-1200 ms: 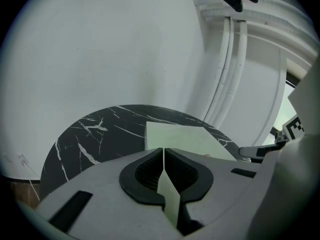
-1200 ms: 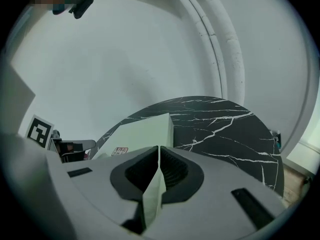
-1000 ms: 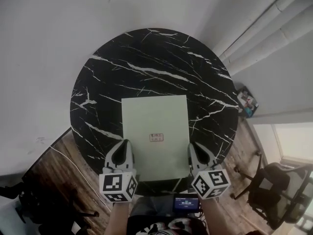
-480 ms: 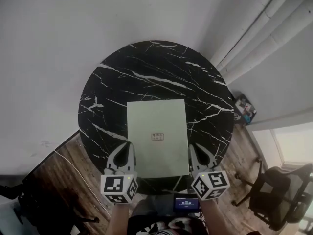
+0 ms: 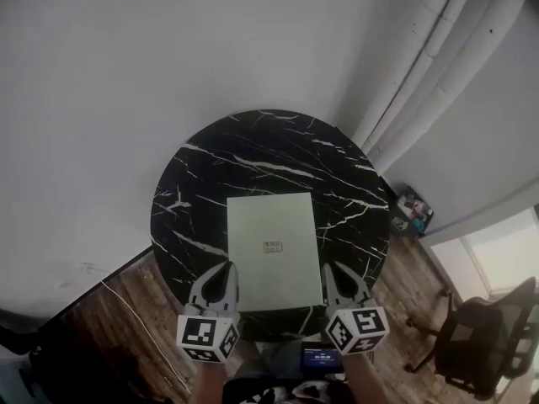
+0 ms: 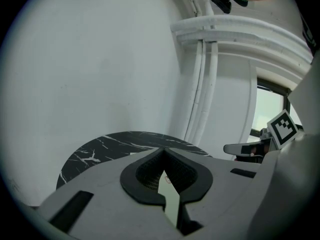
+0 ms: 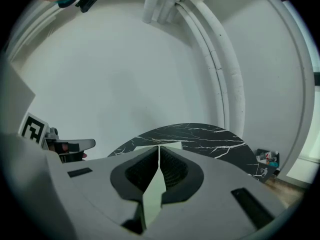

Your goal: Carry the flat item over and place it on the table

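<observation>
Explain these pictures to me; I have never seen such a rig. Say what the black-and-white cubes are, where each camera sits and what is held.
No robot here: a person holds a clamp in each hand. The left tool and right tool each carry a cube with square markers, a part of the tool. The head view comes from a camera on the person's head, looking steeply down. The other two come from cameras riding on each tool, looking along its jaws. Below stands a round black marble table. Both tools are shut on opposite side edges of a pale green flat board, held over the table. Whether it touches the tabletop, I cannot tell.
</observation>
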`<state>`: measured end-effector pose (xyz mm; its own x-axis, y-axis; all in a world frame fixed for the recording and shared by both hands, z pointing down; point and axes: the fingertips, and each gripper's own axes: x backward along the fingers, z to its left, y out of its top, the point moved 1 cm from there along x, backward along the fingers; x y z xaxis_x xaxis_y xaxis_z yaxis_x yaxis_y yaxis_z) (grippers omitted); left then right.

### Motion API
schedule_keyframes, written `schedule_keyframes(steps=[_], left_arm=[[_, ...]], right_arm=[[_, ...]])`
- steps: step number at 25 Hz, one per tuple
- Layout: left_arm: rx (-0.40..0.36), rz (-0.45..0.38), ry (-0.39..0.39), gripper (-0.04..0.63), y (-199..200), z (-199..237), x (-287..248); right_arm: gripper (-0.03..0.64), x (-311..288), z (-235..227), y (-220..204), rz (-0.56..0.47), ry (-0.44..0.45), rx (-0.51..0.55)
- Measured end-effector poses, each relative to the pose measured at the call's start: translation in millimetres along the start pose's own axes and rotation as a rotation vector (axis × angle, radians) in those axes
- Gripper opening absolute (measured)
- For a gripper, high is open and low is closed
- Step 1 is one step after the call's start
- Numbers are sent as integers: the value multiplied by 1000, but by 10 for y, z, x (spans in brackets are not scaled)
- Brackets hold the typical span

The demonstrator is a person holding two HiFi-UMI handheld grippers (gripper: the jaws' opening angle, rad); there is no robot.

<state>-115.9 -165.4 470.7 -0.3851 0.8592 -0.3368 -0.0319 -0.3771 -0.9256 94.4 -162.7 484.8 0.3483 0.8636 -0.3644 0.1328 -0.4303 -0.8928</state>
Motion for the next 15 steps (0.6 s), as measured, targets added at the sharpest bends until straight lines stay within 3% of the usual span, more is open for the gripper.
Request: schedule_keyframes(steps=[11, 15], left_arm=[[-48, -92, 2, 12, 249, -105, 541], [-134, -101, -4, 12, 254, -220, 702]], right_arm=[[23, 563, 426, 266, -104, -33, 168], [23, 764, 490, 288, -130, -34, 173]])
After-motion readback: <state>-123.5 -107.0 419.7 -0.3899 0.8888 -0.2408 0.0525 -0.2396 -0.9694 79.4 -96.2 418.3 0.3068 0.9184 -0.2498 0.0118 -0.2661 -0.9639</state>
